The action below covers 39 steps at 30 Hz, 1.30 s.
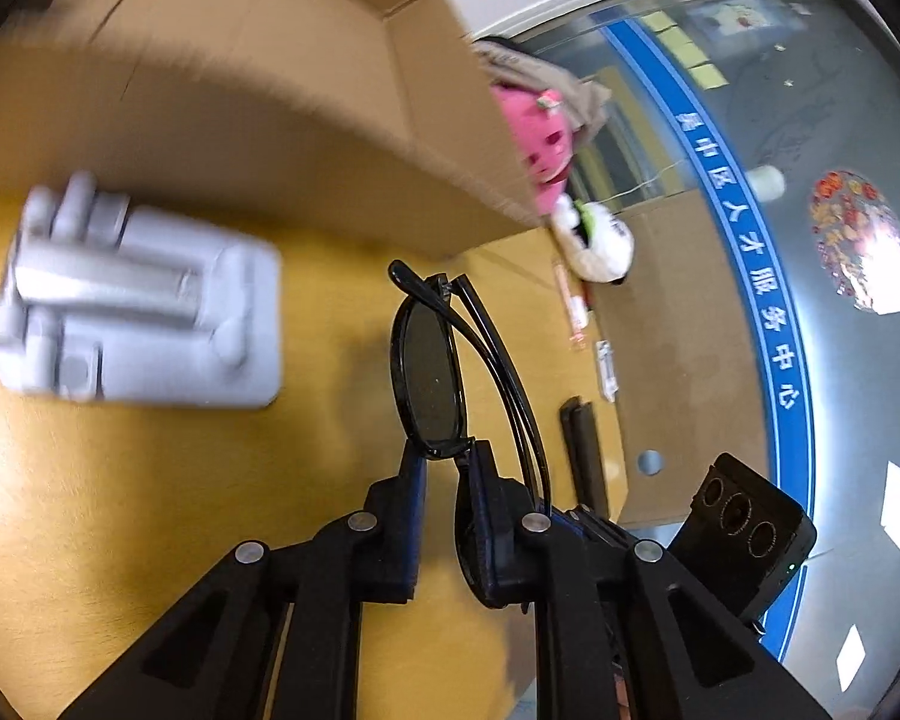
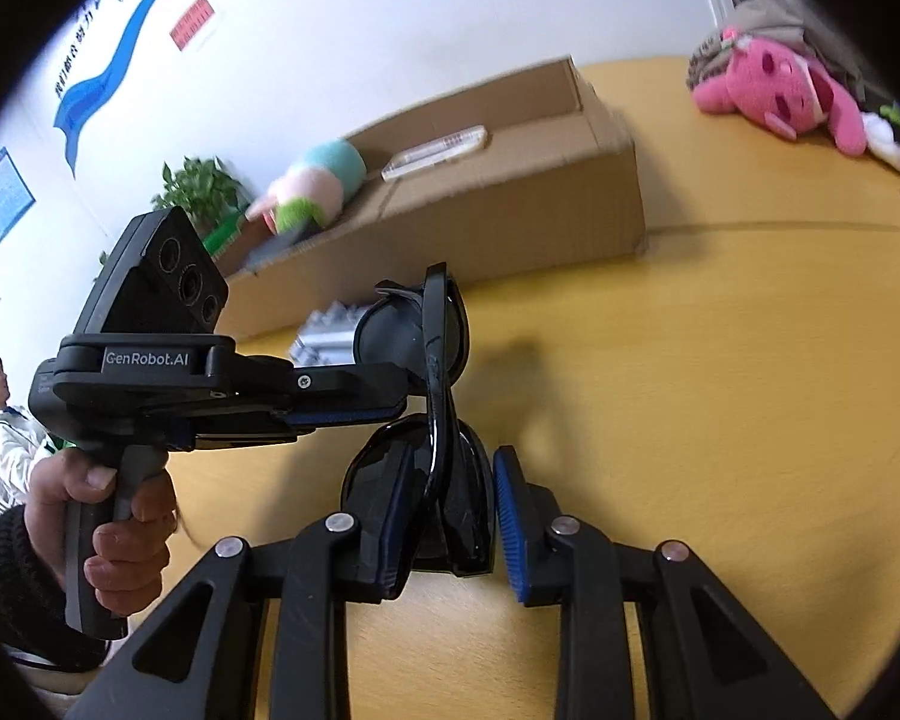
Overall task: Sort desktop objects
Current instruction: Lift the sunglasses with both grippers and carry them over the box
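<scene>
Between both tongs point(image 1: 441, 468), folded sunglasses point(image 1: 429, 369)

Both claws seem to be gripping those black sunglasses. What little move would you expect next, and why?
Probably one releases: the left gripper and right gripper both pinch the folded sunglasses above the table, and the cardboard box behind stands open.

Black folded sunglasses point(image 1: 429, 372) with dark lenses are held edge-up above the yellow counter point(image 1: 150, 480), near an open cardboard box point(image 2: 480, 204) that contains a flat clear case point(image 2: 435, 151) and a pastel plush toy point(image 2: 312, 186).
</scene>
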{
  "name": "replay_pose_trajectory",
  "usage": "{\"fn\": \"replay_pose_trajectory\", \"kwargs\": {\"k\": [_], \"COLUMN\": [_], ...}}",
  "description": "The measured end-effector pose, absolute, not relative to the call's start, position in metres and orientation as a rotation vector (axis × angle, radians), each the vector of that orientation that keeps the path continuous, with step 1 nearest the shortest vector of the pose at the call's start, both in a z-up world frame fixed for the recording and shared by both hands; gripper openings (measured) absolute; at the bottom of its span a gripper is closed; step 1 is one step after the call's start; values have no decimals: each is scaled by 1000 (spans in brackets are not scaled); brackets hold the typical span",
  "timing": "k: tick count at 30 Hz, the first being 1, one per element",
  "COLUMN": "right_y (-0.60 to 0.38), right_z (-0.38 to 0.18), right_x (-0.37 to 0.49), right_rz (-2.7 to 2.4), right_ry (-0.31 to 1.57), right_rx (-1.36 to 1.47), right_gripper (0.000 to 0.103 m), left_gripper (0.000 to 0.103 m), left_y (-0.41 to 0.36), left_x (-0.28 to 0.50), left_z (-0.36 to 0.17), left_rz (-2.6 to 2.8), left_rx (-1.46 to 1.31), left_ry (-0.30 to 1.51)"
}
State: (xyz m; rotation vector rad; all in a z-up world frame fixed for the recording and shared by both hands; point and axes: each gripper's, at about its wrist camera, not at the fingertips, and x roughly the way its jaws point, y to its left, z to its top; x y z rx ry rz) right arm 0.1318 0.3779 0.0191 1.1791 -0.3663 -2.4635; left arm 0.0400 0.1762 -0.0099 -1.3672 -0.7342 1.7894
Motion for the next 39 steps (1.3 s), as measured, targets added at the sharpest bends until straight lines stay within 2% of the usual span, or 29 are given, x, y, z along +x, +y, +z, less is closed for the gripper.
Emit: {"fn": "replay_pose_trajectory", "kwargs": {"k": [13, 21, 29, 39], "right_y": [370, 373, 379, 388], "right_z": [114, 139, 134, 59], "right_x": [78, 9, -90, -200], "right_rz": [-2541, -2528, -2478, -2404], "right_ry": [-303, -359, -441, -649], "right_rx": [884, 820, 895, 1132], "right_gripper": [26, 26, 26, 23], "left_gripper": [13, 13, 9, 9], "left_y": [166, 161, 167, 177], "left_x": [-29, -112, -208, -301], "left_z": [99, 126, 100, 7], "left_rz": [1861, 1838, 1767, 1682], "left_rx": [-1130, -1114, -1214, -1466], "left_ry": [-674, -674, -810, -971]}}
